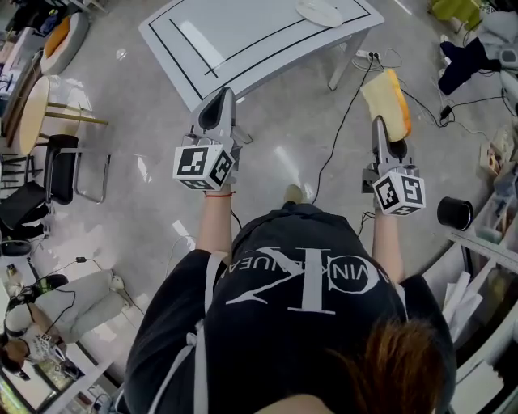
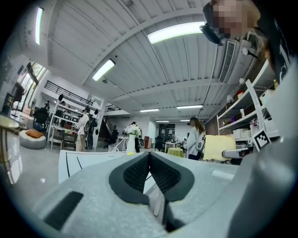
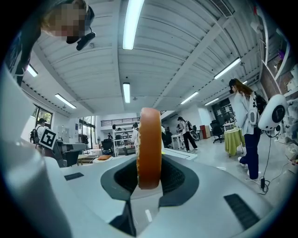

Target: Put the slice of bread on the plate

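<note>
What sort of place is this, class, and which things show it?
Probably an open-plan lab or workshop: storage shelving, long ceiling strip lights, and cables trailing across the grey floor beside a white table.

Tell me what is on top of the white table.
A pale round plate lies near the far edge of the white rectangular table with black lines; the plate's visible part is bare. The left gripper covers the table's near corner.

The left tool (image 2: 150,173) and right tool (image 3: 150,177) have matt, faintly grainy grey plastic shells and dark ribbed pads. The slice of bread (image 1: 384,99) has a pale, soft-looking face and a smooth browned crust. The white tabletop (image 1: 243,42) and plate (image 1: 320,11) look smooth; the grey floor (image 1: 146,166) is glossy.
</note>
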A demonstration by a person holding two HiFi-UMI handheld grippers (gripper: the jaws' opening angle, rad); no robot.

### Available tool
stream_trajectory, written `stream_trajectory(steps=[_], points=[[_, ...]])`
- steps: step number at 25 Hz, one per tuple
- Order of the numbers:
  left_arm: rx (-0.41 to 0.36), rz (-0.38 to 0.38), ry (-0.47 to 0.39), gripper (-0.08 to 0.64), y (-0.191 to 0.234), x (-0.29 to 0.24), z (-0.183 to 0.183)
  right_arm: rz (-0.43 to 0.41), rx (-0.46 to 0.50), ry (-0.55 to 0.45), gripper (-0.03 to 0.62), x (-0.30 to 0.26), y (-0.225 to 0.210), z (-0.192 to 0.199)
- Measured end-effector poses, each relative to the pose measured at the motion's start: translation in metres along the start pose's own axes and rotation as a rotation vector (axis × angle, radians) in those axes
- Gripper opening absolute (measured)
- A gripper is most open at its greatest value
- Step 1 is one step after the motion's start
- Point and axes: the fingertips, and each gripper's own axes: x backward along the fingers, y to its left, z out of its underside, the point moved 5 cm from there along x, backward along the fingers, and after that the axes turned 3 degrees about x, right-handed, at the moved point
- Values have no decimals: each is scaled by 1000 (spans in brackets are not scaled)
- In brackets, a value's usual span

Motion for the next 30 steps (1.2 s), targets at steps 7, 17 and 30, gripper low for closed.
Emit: stream_trajectory(steps=[7,17,30], points=[[-18,8,15,11,1,-31,2,-25,-13,-2,95,-29,-14,1],[-5,2,-2,11,0,-47,-3,-38,-25,14,95,-41,-26,1],[46,15,24,11,17,-94,10,-26,-45,43,95,-79,-49,13]])
